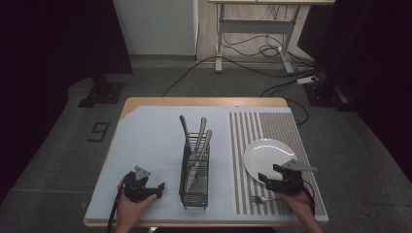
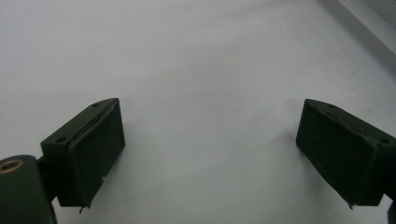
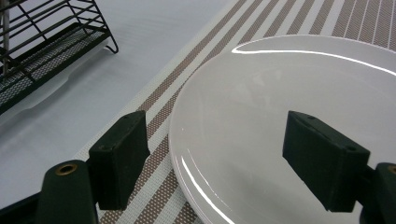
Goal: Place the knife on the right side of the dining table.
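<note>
White and glossy, the plate point(image 1: 265, 154) lies on the striped placemat point(image 1: 252, 127), and everything else can be placed from it. Right gripper point(image 1: 282, 180) hovers over the plate's near edge in the high view. In the right gripper view, that gripper point(image 3: 217, 161) has its 2 black jaws spread wide with nothing between them; 1 jaw stands over the brown and white stripes just outside the plate's rim point(image 3: 201, 93), the other over the plate's bare surface.

Just nearer the person than the plate, a fork point(image 1: 262, 199) lies flat on the placemat, close beside the right gripper; whether they touch I cannot tell.

To the plate's left, off the placemat and on the pale blue mat point(image 1: 150, 141), stands a black wire cutlery rack point(image 1: 195, 174). It holds 3 pieces of silver cutlery point(image 1: 199, 141) that lean with their handles up. A corner of this rack point(image 3: 51, 46) appears at the top left of the right gripper view.

Farther left again, well apart from the plate and beyond the rack, the left gripper point(image 1: 145, 187) sits low over the blue mat. Its own view has the left gripper point(image 2: 210, 149) with both jaws held far apart, empty, over plain pale mat point(image 2: 201, 56).
</note>
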